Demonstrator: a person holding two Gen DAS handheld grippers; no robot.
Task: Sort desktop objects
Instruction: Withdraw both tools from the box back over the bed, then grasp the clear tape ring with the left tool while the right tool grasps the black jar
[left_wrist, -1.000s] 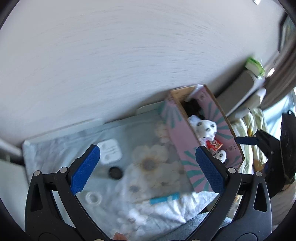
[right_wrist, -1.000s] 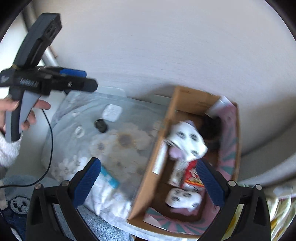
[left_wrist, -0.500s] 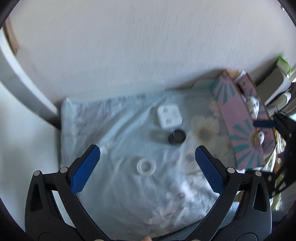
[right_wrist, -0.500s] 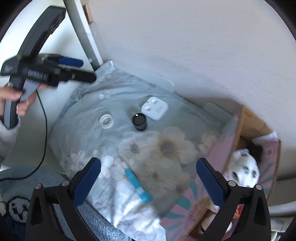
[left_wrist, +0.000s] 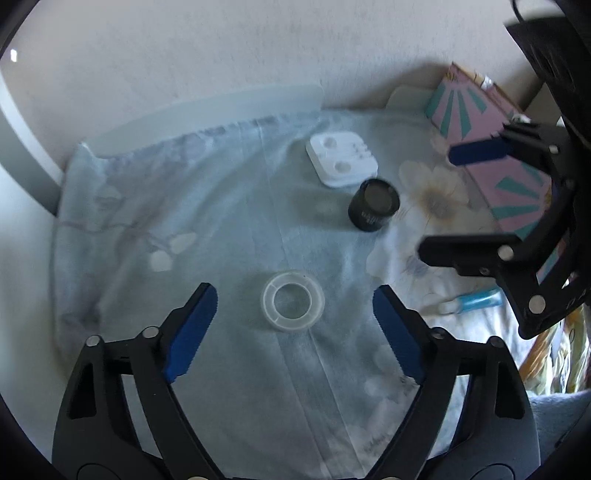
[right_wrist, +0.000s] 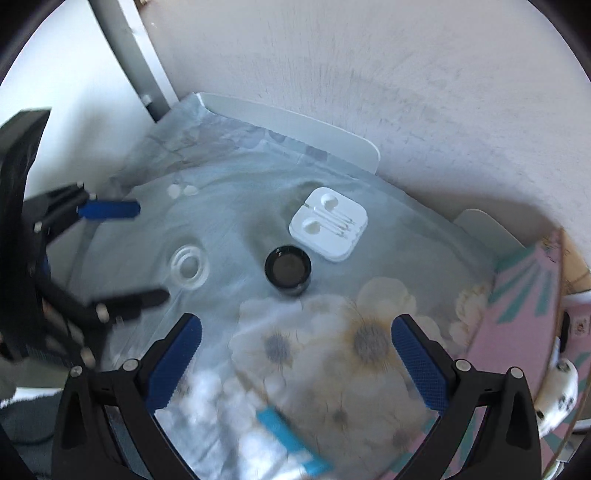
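1. Looking along the left hand-held gripper (left_wrist: 293, 308) in the left wrist view, its blue pads stand apart with the clear tape ring (left_wrist: 293, 304) lying flat between them on the floral cloth (left_wrist: 207, 206); the jaws have just been closing in, yet neither pad touches the ring.
2. Beyond the ring, toward the wall, the black round jar (left_wrist: 373, 209) stands on the cloth, and the white earphone case (left_wrist: 342, 158) lies just behind the jar, close to it.
3. To the right of the jar the right hand-held gripper (left_wrist: 469, 199) reaches in from the side, one blue pad above and a dark finger below, wide apart and empty.
4. Right of the ring, under that gripper, a light-blue tube (left_wrist: 471, 301) lies on the cloth; beyond the jar on the right sits the pink box (left_wrist: 480, 122) with teal rays.
5. In the right wrist view the right hand-held gripper (right_wrist: 295, 363) is open over the printed flowers, with nothing between its pads.
6. The black jar (right_wrist: 289, 271) stands ahead of the pads, the earphone case (right_wrist: 328, 229) just behind it to the right.
7. Left of the jar lies the tape ring (right_wrist: 189, 268), blurred, between the fingers of the left gripper (right_wrist: 147, 254) entering from the left edge.
8. The tube (right_wrist: 291, 441) lies blurred near the bottom edge; the pink box (right_wrist: 528, 314) stands right of the jar.
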